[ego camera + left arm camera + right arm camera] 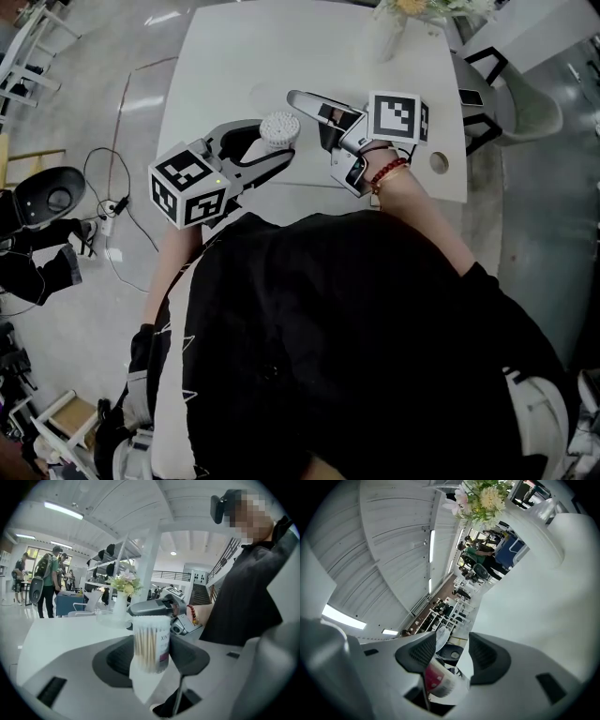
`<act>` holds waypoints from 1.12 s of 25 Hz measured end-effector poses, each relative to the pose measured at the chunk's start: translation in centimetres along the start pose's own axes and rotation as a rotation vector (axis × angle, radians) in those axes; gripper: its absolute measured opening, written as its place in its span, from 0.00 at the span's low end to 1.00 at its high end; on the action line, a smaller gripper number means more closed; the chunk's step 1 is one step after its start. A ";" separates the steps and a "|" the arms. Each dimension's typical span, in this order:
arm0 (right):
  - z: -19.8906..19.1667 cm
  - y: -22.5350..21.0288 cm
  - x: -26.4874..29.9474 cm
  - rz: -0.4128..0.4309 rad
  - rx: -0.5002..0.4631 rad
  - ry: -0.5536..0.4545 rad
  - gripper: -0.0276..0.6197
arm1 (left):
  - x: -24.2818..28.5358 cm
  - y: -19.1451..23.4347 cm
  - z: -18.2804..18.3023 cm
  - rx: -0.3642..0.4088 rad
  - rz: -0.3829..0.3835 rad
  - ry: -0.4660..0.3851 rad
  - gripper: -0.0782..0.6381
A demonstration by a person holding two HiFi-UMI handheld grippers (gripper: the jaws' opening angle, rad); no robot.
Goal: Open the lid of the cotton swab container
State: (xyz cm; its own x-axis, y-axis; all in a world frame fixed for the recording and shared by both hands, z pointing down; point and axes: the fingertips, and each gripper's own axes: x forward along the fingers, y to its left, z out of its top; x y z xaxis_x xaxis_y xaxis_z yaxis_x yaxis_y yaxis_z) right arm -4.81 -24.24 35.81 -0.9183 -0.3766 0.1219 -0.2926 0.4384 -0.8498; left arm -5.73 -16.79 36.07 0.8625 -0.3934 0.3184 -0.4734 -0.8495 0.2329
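Clamping the cotton swab container [151, 637] upright in left gripper [151, 646] — right gripper [452, 651], jaws apart, level just beside its lid [278, 127].

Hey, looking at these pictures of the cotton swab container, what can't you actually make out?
1. Lid of the clear plastic cotton swab container: in the left gripper view the right gripper lies across its top; in the head view it is too small.
2. Label print: cut off at a pad of the left gripper in the left gripper view, blurred in the right gripper view.
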 end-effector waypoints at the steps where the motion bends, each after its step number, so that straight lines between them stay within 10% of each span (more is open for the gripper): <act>1: 0.2 0.0 -0.1 0.006 -0.003 -0.011 0.38 | -0.2 0.2 0.0 -0.004 0.016 -0.003 0.45; 18: 1.7 -1.3 -1.3 -0.161 -0.113 -0.094 0.15 | -5.4 8.7 0.8 -0.199 0.543 -0.162 0.46; 28: 3.6 -1.9 -2.4 -0.259 -0.225 -0.169 0.05 | -6.9 10.5 0.3 -0.249 0.699 -0.195 0.46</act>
State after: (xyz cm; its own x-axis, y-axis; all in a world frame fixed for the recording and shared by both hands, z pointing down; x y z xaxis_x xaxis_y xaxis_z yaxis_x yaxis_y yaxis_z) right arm -1.13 -27.10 35.30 -0.7551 -0.6191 0.2156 -0.5775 0.4726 -0.6657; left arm -16.60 -23.10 36.02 0.3527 -0.8847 0.3048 -0.9268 -0.2853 0.2443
